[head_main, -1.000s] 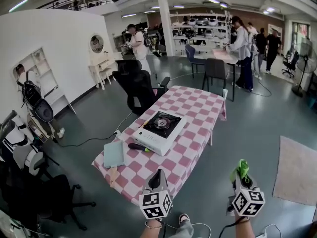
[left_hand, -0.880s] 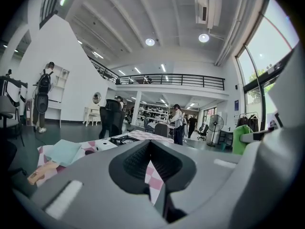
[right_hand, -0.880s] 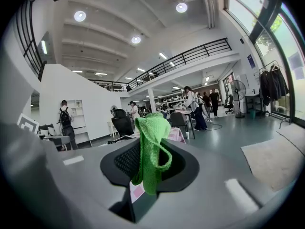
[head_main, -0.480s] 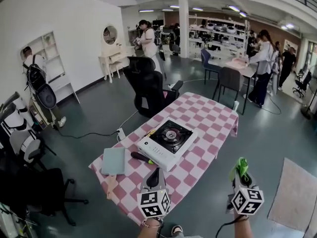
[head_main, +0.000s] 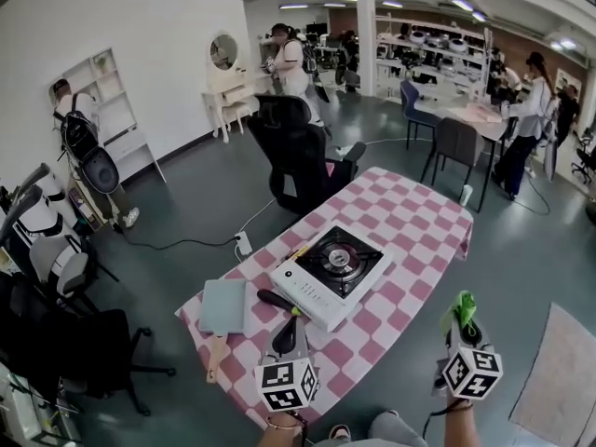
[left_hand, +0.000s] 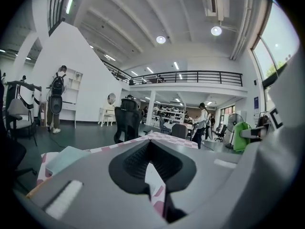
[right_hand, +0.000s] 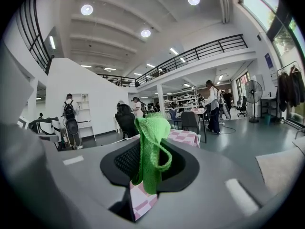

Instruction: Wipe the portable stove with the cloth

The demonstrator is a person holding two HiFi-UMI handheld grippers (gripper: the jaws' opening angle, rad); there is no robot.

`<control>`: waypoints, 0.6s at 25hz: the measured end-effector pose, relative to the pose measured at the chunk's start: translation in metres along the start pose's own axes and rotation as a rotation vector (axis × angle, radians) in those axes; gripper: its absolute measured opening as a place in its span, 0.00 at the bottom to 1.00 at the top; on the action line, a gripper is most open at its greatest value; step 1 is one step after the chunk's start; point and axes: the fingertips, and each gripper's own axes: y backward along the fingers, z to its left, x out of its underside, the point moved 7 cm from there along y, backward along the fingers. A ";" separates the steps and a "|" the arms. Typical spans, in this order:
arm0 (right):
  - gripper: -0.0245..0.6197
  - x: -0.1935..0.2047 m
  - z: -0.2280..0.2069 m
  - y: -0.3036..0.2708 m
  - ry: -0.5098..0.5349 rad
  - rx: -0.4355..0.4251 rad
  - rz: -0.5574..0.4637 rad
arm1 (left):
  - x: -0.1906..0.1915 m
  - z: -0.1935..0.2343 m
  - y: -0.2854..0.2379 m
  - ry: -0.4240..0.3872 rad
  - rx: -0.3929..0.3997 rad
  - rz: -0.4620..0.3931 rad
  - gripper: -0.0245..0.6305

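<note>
R tongs (head_main: 463, 329), lower right: jaws pinched shut on green cloth (right_hand: 151, 149). L tongs (head_main: 288, 331), lower centre: jaws together, nothing btwn. Portable stove (head_main: 333, 266) mid-frame on checked table (head_main: 414, 222), apart from both.

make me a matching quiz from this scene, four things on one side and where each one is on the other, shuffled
1 green mesh cloth
2 white portable stove with black burner top
3 pale teal flat pad
4 black office chair

a on the floor beyond the table
b middle of the pink-checked table
c pinched in the right gripper
d near the table's left corner, head view

Pairs: 1-c, 2-b, 3-d, 4-a
</note>
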 end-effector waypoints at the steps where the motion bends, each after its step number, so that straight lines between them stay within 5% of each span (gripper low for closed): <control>1: 0.18 0.000 -0.002 -0.010 -0.005 -0.003 0.006 | -0.001 0.004 -0.004 0.000 -0.014 0.003 0.04; 15: 0.18 -0.062 -0.031 -0.212 0.065 -0.235 0.032 | -0.008 0.014 -0.056 0.092 -0.383 0.001 0.04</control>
